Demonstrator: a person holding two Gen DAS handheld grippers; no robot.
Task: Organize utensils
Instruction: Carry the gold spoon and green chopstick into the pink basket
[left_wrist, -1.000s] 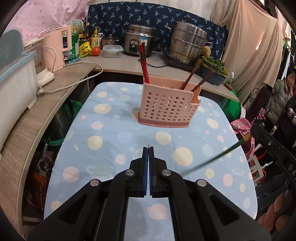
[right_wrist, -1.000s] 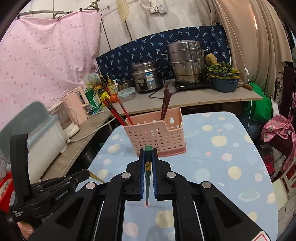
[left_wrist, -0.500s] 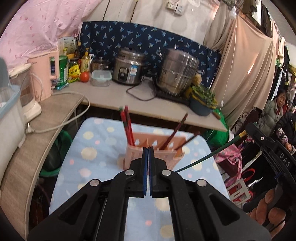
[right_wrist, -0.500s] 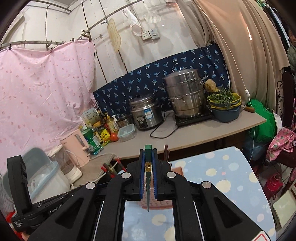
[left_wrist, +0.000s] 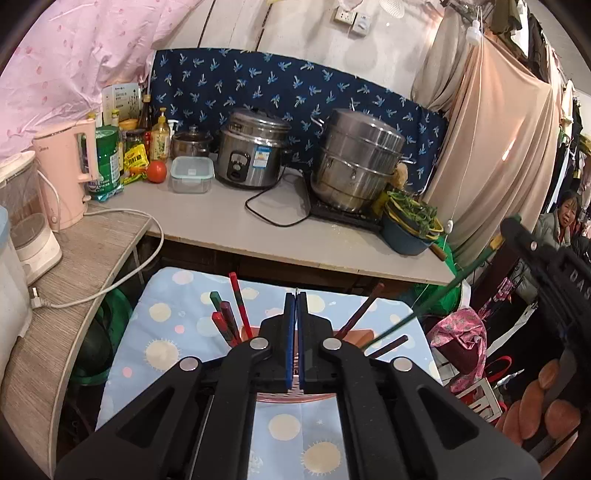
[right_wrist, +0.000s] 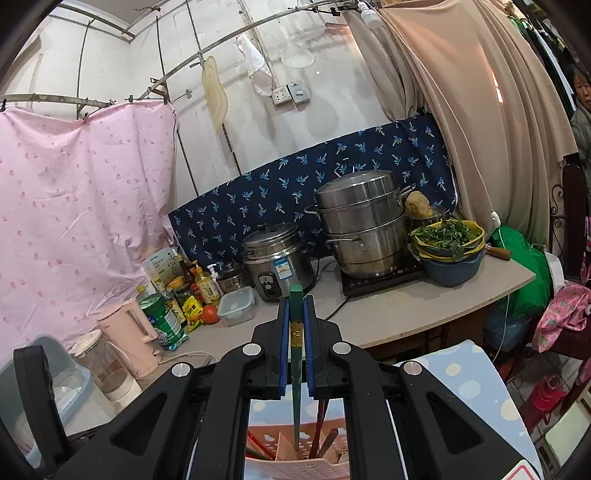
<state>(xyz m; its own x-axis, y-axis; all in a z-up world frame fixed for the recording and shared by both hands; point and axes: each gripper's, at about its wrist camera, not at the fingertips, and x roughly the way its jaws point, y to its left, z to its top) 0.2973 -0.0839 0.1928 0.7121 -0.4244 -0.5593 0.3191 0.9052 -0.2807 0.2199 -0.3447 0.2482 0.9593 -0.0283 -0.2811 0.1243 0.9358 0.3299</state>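
My right gripper (right_wrist: 295, 345) pinches the green chopstick (right_wrist: 295, 387); it points straight down, tip just over the pink basket (right_wrist: 295, 469) below.

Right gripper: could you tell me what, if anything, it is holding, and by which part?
The right gripper holds a green chopstick, clamped near its thick top end, tip pointing down toward the pink utensil basket.

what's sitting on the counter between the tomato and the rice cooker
A clear lidded container sits between the tomato and the rice cooker, with a small lidded pot behind it. The left wrist view shows it best.
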